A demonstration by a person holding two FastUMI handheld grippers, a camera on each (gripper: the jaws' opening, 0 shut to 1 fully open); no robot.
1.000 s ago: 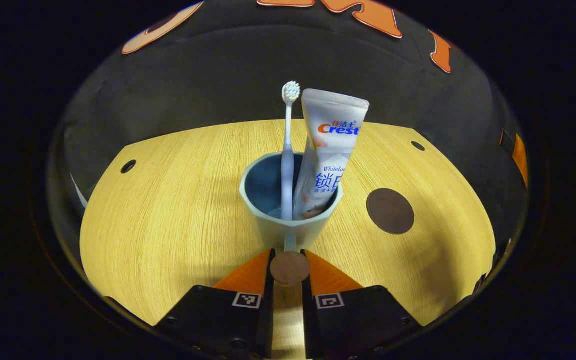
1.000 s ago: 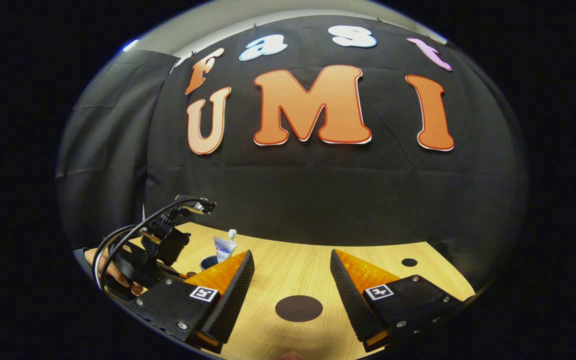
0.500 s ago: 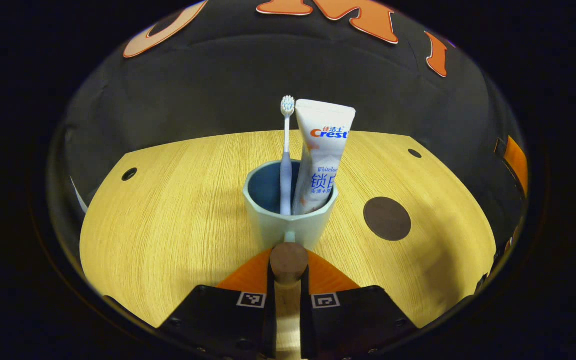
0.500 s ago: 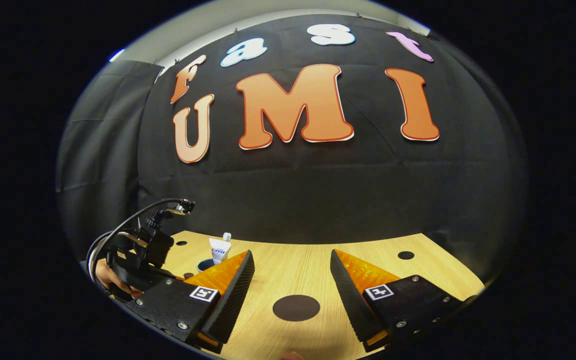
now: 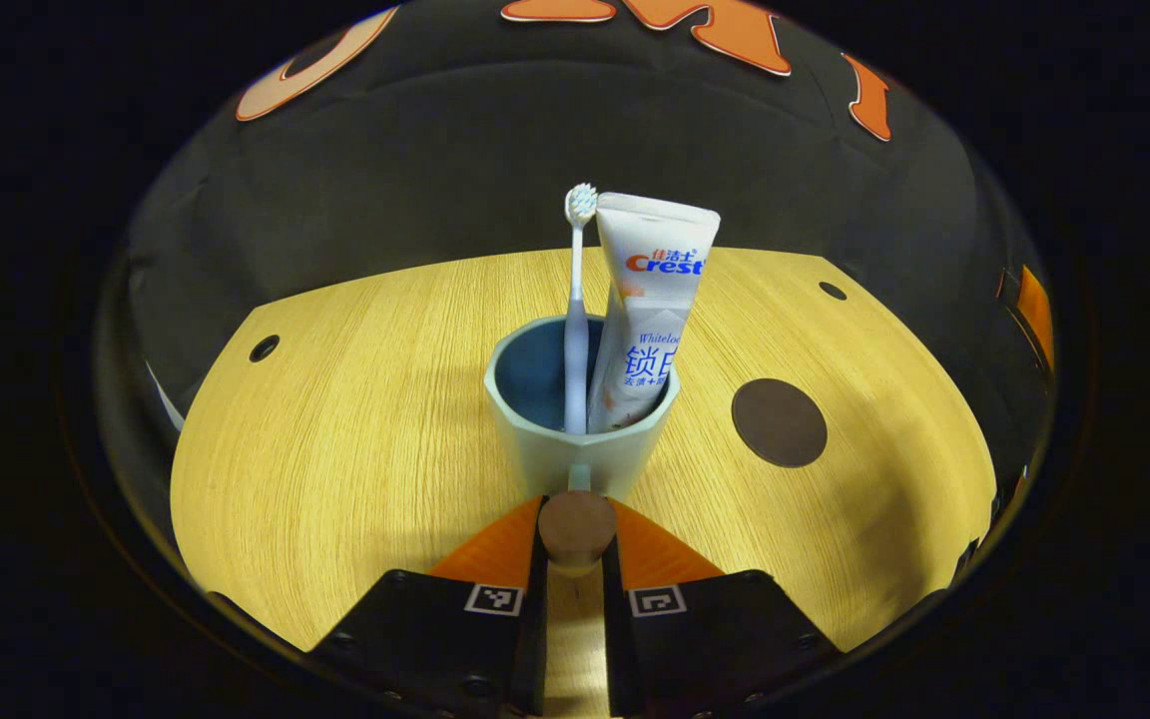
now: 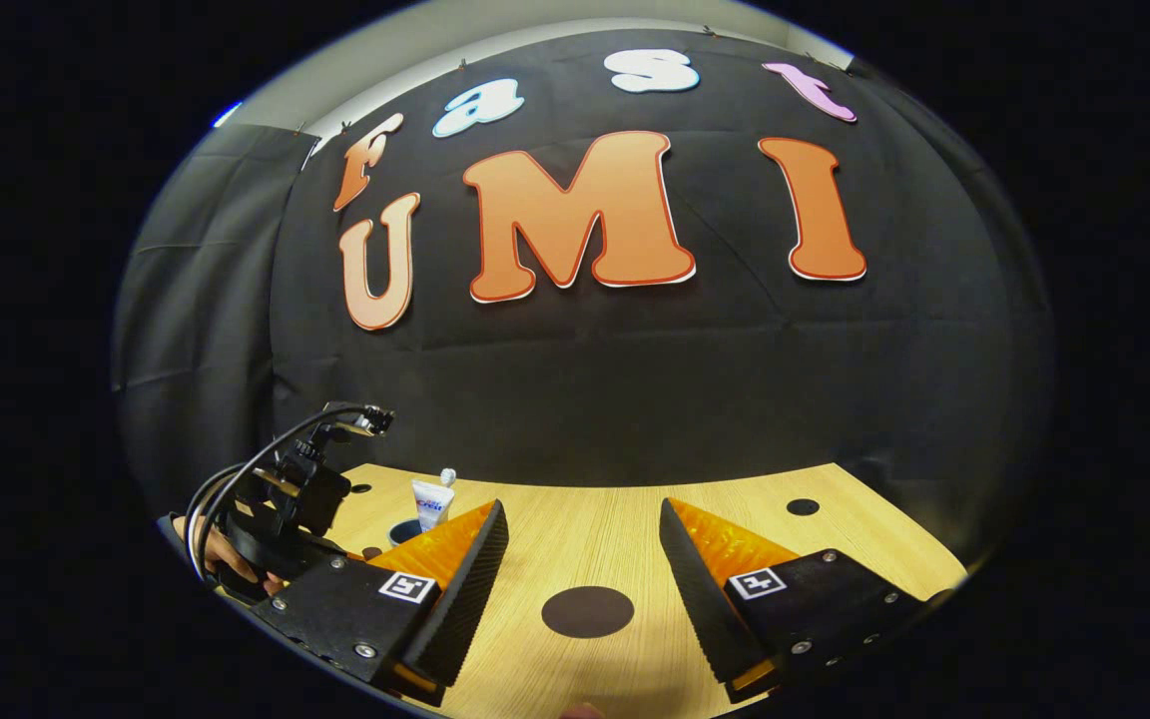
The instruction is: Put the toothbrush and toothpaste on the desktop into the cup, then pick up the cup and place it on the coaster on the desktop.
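Observation:
A pale green cup (image 5: 580,439) sits upright on the wooden desktop (image 5: 355,429). In it stand a white toothbrush (image 5: 576,300) and a white toothpaste tube (image 5: 650,310), both upright. My left gripper (image 5: 575,514) is shut on the cup's brown round handle (image 5: 576,521). To the right of the cup lies the dark round coaster (image 5: 780,421), apart from it. In the right gripper view, my right gripper (image 6: 583,559) hangs open with nothing between its fingers. Just beyond its fingertips lies the coaster (image 6: 587,611), and the cup (image 6: 401,529) with the toothpaste tube (image 6: 431,501) is at the far left.
The left gripper (image 6: 290,504), its cable and the hand (image 6: 226,561) holding it appear at the left of the right gripper view. Small dark holes (image 5: 264,348) (image 5: 833,291) mark the desktop's corners. The black cloth wall stands behind the desk.
The left gripper view tilted up a little, then came back; the cup keeps its spot beside the coaster. The right gripper has turned slightly to its right and stays open.

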